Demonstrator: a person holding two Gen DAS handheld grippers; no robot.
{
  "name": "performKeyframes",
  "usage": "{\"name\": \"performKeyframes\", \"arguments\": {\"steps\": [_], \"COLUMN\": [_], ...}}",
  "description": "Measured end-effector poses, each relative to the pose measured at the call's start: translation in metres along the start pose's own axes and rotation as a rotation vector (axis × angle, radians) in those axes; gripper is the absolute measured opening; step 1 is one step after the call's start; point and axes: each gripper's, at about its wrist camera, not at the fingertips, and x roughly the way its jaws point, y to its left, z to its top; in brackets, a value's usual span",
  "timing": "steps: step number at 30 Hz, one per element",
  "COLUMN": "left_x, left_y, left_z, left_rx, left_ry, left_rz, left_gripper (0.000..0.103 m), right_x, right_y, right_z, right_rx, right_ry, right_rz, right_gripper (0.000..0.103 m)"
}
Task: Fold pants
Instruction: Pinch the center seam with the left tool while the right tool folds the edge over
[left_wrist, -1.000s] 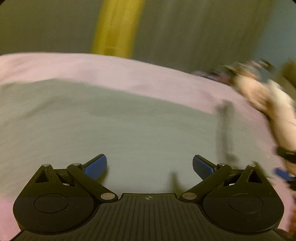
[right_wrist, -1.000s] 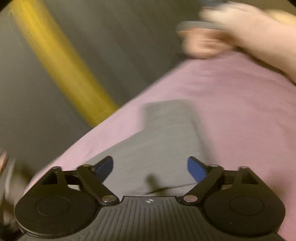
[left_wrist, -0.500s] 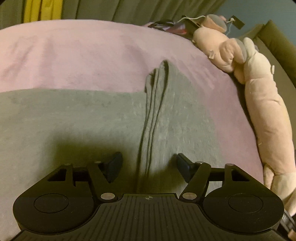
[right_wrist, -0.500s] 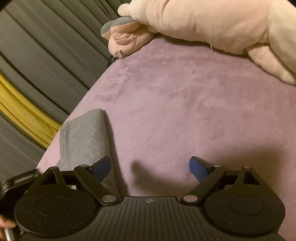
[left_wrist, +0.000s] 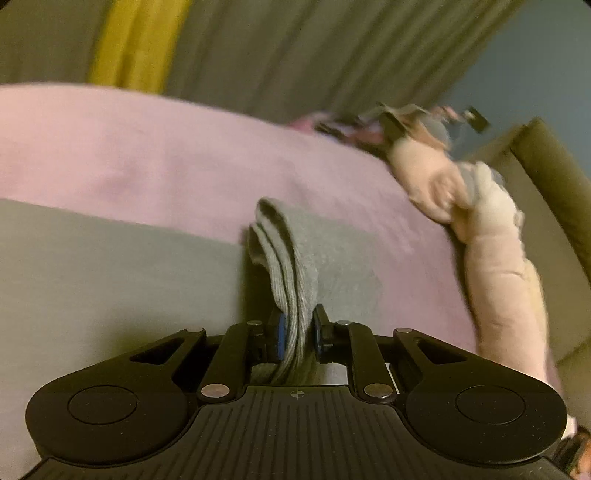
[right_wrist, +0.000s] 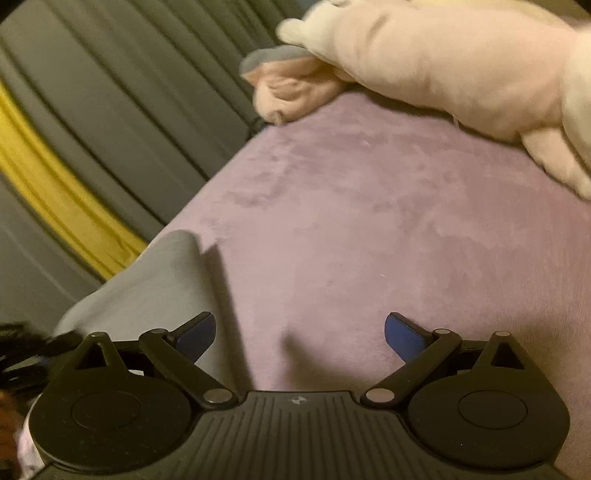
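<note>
Grey pants (left_wrist: 92, 280) lie spread on a pink blanket (left_wrist: 166, 155). My left gripper (left_wrist: 297, 332) is shut on a raised, layered fold of the pants (left_wrist: 291, 266), which stands up between the blue pads and is lifted off the flat part. In the right wrist view the same grey pants (right_wrist: 155, 280) show at the lower left, beside the left finger. My right gripper (right_wrist: 299, 332) is open and empty over the bare blanket (right_wrist: 369, 221), just right of the pants' edge.
A long pink plush toy (left_wrist: 495, 258) lies along the right side of the bed; it also shows at the top of the right wrist view (right_wrist: 443, 62). Grey and yellow curtains (left_wrist: 140, 40) hang behind the bed. A brown headboard or sofa edge (left_wrist: 554, 177) is at right.
My left gripper has closed on the pants' fold and lifted it. My right gripper stayed open and shifted slightly beside the pants' edge.
</note>
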Motion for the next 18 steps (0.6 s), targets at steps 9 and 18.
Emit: {"name": "performKeyframes", "arguments": {"steps": [9,18], "left_x": [-0.070,-0.034], "left_y": [0.118,0.136], "left_z": [-0.048,-0.041], "left_rx": [-0.079,-0.202], "left_ry": [-0.055,-0.023], "left_rz": [0.284,0.136], "left_gripper": [0.059,0.071], "right_x": [-0.008,0.015], "right_y": [0.057,0.115], "right_z": [-0.008,-0.053], "right_rx": [-0.098,-0.064], "right_ry": [0.063,0.360], "right_rz": [0.127,0.368], "right_gripper": [0.098,0.066]}}
